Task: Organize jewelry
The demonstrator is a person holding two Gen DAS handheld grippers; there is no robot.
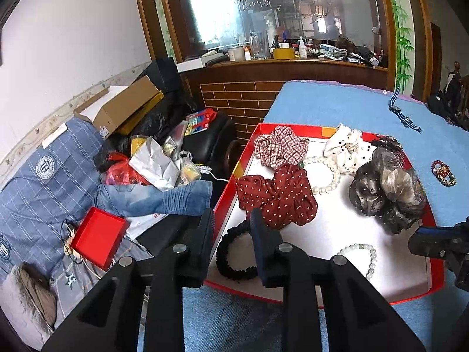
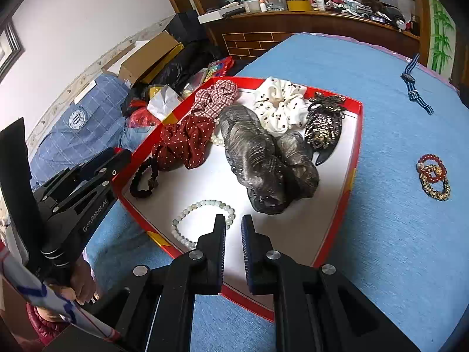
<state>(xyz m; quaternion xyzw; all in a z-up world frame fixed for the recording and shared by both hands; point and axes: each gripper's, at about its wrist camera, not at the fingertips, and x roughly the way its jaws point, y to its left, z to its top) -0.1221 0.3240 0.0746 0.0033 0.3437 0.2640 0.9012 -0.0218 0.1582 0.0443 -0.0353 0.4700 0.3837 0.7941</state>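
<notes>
Both tools, left tool and right tool, are hanging released. We're eyeing the pale bead bracelet lying low-centre in the red tray: light, slippery, so pinch across its strand.

Soft daylight fills the room, brightest in the mirror behind the table, where a reflected window is blown out to white glare. The white floor of the red tray reads evenly lit, its contents casting only faint, short shadows. Below the tray, the black fingers nearest each lens fall into flat silhouette. Heavy fisheye bending curves the blue tablecloth and the walls, and dark vignetting rounds off every corner. Detail smears toward the edges, with mild compression blur throughout.
</notes>
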